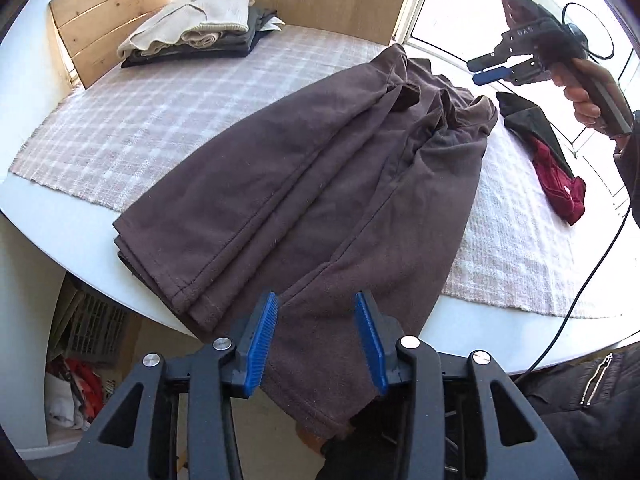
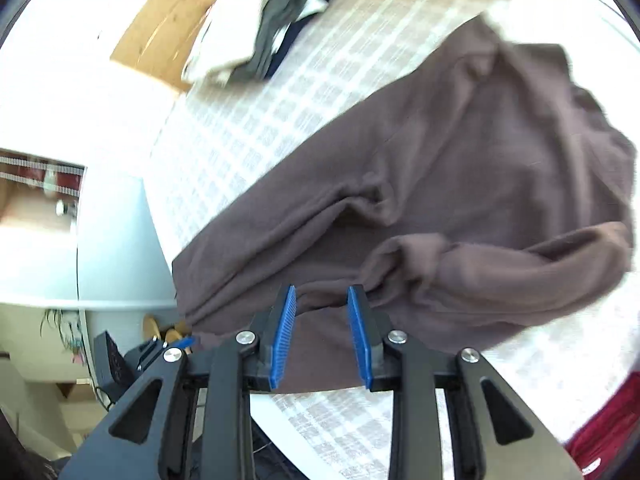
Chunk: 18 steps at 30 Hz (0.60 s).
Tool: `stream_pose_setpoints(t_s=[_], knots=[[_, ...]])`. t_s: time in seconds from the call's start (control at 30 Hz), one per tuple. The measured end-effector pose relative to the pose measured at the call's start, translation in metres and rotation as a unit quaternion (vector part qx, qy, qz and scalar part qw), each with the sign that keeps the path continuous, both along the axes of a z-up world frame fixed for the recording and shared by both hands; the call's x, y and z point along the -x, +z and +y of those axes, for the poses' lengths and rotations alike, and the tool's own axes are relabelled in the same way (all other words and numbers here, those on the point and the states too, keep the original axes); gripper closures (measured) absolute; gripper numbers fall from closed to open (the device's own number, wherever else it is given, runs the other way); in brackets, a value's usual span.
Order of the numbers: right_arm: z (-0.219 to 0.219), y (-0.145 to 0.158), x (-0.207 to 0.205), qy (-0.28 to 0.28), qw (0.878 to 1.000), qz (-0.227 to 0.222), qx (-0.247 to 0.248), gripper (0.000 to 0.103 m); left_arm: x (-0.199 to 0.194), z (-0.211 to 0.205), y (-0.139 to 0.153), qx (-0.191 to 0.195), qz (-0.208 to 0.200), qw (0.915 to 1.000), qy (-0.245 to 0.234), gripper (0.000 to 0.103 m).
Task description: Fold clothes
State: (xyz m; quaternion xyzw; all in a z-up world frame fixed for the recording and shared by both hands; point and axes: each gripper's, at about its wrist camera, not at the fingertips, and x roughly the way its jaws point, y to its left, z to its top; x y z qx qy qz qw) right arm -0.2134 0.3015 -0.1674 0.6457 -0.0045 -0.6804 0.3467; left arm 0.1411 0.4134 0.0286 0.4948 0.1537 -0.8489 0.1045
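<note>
Left gripper [image 1: 316, 338]: jaws part-open, empty, over near hem of brown sweatshirt [image 1: 304, 184] overhanging white round table [image 1: 68, 236]. Right gripper [image 2: 322, 334]: part-open, empty, near folded sleeve [image 2: 480, 268]. Garment likely soft, limp, light; pinch hem corners or shoulder seams.

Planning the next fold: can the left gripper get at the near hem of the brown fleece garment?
Probably yes: the left gripper hangs open right over the brown fleece garment's near hem, nothing between them.

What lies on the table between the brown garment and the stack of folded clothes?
Only bare checked cloth between the brown garment and the stack of folded clothes, clearest in the left wrist view.
</note>
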Motion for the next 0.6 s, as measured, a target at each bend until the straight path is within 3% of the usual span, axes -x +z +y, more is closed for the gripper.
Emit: stream_pose_setpoints(t_s=[0.1,0.27,0.43,0.53,0.6], knots=[[0.056,0.003,0.032,-0.058,0.996,0.029,-0.055,0.073,0.017,-0.004,0.001,0.017,-0.01,0.9997,-0.011,0.064],[0.11,-0.025,0.076,-0.082,0.994,-0.023,-0.072,0.073,0.032,-0.011,-0.019,0.008,-0.043,0.999,-0.011,0.064],[0.101,-0.048,0.072,-0.03,0.996,-0.065,-0.05,0.073,0.044,-0.007,-0.032,0.006,-0.068,0.9973,-0.026,0.064],[0.095,-0.068,0.093,-0.072,0.994,-0.051,-0.067,0.073,0.047,-0.005,-0.044,0.001,-0.085,0.9957,-0.037,0.061],[0.1,-0.069,0.102,-0.082,0.993,-0.045,-0.072,0.081,0.048,-0.005,-0.044,0.002,-0.087,0.9954,-0.041,0.061]])
